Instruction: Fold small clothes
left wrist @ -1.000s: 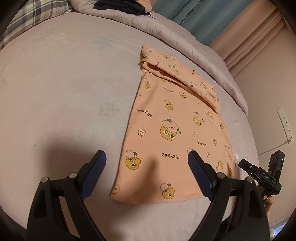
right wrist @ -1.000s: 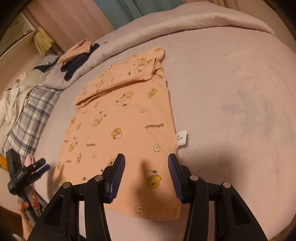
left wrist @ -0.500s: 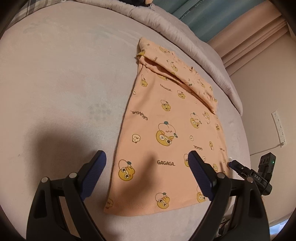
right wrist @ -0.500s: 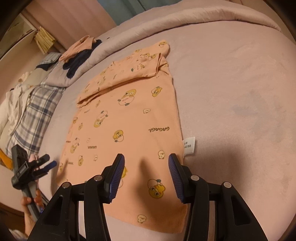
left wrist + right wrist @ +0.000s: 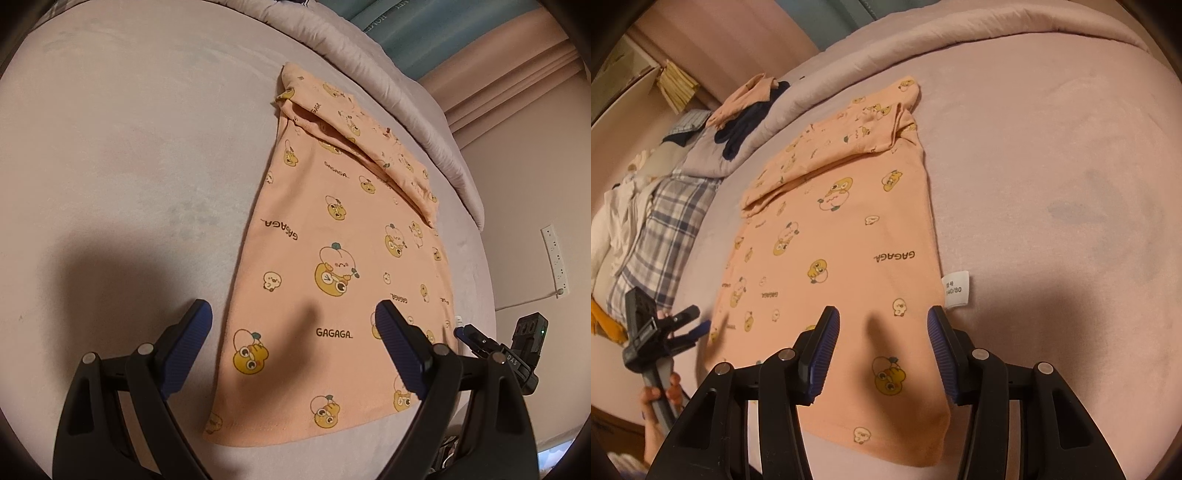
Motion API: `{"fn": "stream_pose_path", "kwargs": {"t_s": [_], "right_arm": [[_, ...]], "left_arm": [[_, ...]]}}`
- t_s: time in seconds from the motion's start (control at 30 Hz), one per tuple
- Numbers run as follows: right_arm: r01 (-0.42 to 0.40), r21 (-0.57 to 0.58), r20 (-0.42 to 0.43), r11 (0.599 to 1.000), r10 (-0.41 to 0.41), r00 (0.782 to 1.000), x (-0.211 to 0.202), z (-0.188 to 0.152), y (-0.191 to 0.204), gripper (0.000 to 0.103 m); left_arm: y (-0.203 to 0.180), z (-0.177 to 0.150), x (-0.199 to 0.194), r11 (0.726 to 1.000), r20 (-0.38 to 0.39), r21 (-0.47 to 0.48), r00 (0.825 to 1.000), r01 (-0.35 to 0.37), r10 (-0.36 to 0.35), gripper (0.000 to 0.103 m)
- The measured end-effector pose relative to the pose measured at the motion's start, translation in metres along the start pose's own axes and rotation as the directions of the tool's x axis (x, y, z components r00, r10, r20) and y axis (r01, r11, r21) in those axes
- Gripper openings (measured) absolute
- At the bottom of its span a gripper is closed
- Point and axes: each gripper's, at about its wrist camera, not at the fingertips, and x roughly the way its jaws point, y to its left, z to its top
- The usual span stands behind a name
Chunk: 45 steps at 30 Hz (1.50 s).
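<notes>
A small peach shirt (image 5: 343, 236) with yellow cartoon prints and "GAGAGA" text lies flat on the bed, its far part folded over. It also shows in the right wrist view (image 5: 842, 236), with a white size label (image 5: 955, 288) sticking out at its right edge. My left gripper (image 5: 293, 341) is open and empty, hovering above the shirt's near hem at its left corner. My right gripper (image 5: 882, 350) is open and empty above the hem's right corner. Each gripper shows in the other's view, the right one (image 5: 476, 338) and the left one (image 5: 689, 323).
The bed is covered by a pinkish-grey blanket (image 5: 110, 147). A rolled duvet (image 5: 369, 55) runs along the far side. A plaid pillow (image 5: 665, 221), dark and peach clothes (image 5: 746, 114) and white laundry (image 5: 617, 221) lie at the left. A wall socket strip (image 5: 554, 258) is at right.
Both grippers have come lower and nearer to the shirt's near hem. The shirt has not moved. Both jaws stay open.
</notes>
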Motion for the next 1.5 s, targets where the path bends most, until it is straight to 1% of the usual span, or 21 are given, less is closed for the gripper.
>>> {"fn": "stream_pose_path", "kwargs": {"t_s": [0.27,0.47,0.53,0.6,0.67,0.73,0.8,0.83,0.87,0.9,1.0,1.1,1.23,1.3,1.33,1.4,1.5], "right_arm": [[-0.003,-0.006,-0.004,1.0,0.003,1.0,-0.001,0.002,-0.001,0.049],[-0.026,-0.018,-0.023,0.999,0.026,0.999,-0.001,0.0,-0.004,0.049],[-0.024,-0.012,-0.028,1.0,0.024,0.999,0.0,-0.001,-0.007,0.049],[-0.024,-0.005,-0.032,1.0,0.024,0.999,-0.001,-0.002,-0.009,0.049],[-0.035,-0.002,-0.037,0.999,0.035,0.999,-0.002,-0.004,-0.011,0.049],[-0.066,-0.003,-0.073,0.998,0.066,0.995,0.0,-0.006,-0.012,0.05],[-0.104,-0.004,-0.12,0.995,0.103,0.987,0.006,-0.011,-0.012,0.05],[-0.124,-0.01,-0.138,0.992,0.122,0.983,0.009,-0.013,-0.012,0.052],[-0.14,-0.015,-0.145,0.99,0.136,0.98,0.01,-0.015,-0.011,0.059],[-0.159,-0.024,-0.144,0.987,0.154,0.978,0.01,-0.017,-0.01,0.063],[-0.181,-0.033,-0.144,0.983,0.174,0.974,0.008,-0.018,-0.012,0.064],[-0.198,-0.003,-0.147,0.98,0.195,0.97,0.004,-0.016,-0.019,0.064],[-0.198,0.035,-0.118,0.979,0.201,0.972,-0.007,-0.014,-0.033,0.064],[-0.165,0.047,-0.116,0.985,0.17,0.979,-0.006,-0.014,-0.037,0.064],[-0.166,0.057,-0.116,0.984,0.172,0.978,-0.006,-0.014,-0.04,0.064],[-0.201,0.084,-0.11,0.976,0.21,0.972,-0.005,-0.014,-0.044,0.064],[-0.254,0.103,-0.119,0.962,0.265,0.957,0.003,-0.016,-0.045,0.064]], "left_arm": [[0.0,0.002,-0.002,1.0,0.0,0.014,1.0,0.012,-0.012,0.09],[0.01,0.003,-0.007,1.0,-0.001,-0.005,1.0,0.03,-0.03,0.09],[0.013,0.002,-0.008,1.0,0.002,-0.005,1.0,0.018,-0.018,0.09],[0.015,0.003,-0.007,1.0,-0.005,-0.012,1.0,0.028,-0.028,0.09],[0.015,0.001,-0.005,0.999,-0.02,-0.009,0.998,0.053,-0.053,0.09],[0.012,-0.001,-0.003,0.997,-0.037,0.001,0.996,0.077,-0.077,0.09],[0.009,-0.004,0.002,0.995,-0.065,0.019,0.993,0.103,-0.102,0.09],[0.008,-0.005,0.003,0.994,-0.071,0.024,0.992,0.107,-0.105,0.09],[0.007,-0.006,0.004,0.993,-0.078,0.036,0.991,0.115,-0.112,0.092],[0.007,-0.006,0.004,0.991,-0.084,0.043,0.989,0.125,-0.121,0.093],[0.006,-0.009,0.006,0.984,-0.12,0.056,0.979,0.171,-0.163,0.095],[0.007,-0.011,0.004,0.981,-0.129,0.057,0.976,0.184,-0.176,0.095],[0.012,-0.013,0.003,0.977,-0.131,0.036,0.97,0.212,-0.206,0.095],[0.012,-0.013,0.004,0.975,-0.136,0.034,0.968,0.218,-0.211,0.095],[0.012,-0.013,0.004,0.975,-0.139,0.034,0.967,0.218,-0.212,0.095],[0.011,-0.013,0.005,0.972,-0.145,0.033,0.964,0.231,-0.224,0.095],[0.011,-0.013,0.008,0.965,-0.163,0.027,0.953,0.262,-0.255,0.095]]}}
